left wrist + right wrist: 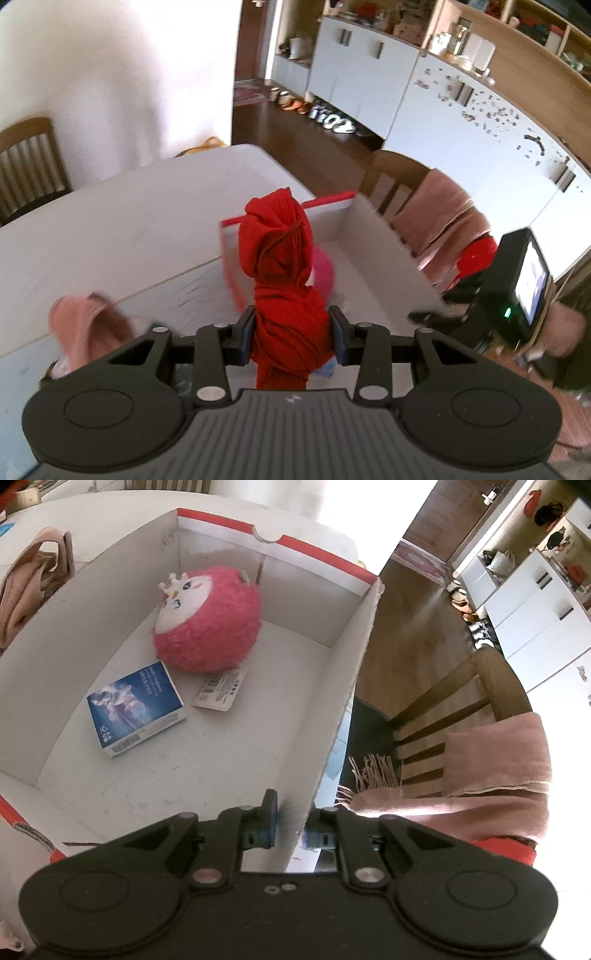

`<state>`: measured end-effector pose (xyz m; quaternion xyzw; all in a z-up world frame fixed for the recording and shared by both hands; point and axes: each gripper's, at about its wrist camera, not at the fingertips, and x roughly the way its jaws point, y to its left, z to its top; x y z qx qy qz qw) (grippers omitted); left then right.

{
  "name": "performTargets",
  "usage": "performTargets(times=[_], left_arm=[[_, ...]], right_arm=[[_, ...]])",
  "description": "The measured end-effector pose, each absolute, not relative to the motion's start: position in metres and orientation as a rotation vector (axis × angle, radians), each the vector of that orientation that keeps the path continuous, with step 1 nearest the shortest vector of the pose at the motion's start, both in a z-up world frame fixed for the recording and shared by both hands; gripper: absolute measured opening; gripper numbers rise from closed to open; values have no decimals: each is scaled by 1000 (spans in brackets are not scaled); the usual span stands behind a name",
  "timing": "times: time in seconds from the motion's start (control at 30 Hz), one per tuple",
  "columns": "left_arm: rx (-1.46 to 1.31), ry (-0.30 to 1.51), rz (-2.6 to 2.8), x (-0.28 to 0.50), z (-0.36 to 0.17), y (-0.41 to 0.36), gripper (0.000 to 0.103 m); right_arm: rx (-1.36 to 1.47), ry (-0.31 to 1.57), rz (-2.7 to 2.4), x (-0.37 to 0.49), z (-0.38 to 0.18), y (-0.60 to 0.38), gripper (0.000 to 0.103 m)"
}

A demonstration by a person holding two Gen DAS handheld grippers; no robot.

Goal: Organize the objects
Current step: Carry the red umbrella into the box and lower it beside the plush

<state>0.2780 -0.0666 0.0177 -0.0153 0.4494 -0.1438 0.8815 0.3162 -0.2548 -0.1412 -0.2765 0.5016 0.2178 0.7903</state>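
Above the box (373, 236) my left tool (291, 328) pinches a red cloth (280, 258); my right tool (291, 825) clamps the box's wall; inside sits a plush (207, 620).

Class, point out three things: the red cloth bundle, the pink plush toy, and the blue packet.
red cloth bundle (286, 288), left wrist view, knotted middle.
pink plush toy (214, 635), right wrist view, fuzzy body.
blue packet (135, 705), right wrist view, printed top face.

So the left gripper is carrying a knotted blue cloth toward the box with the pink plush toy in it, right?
Not quite: the knotted cloth is red, not blue, as the left wrist view shows. The rest holds: the left gripper carries it toward the box with the pink plush toy in it.
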Motion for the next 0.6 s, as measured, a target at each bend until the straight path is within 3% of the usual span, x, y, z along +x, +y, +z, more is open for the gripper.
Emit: performTargets(times=[0.6], left_arm=[[0,1093,-419,342,-56,-177,39]], right_arm=[[-570,1085,536,317,-138,-264,8]])
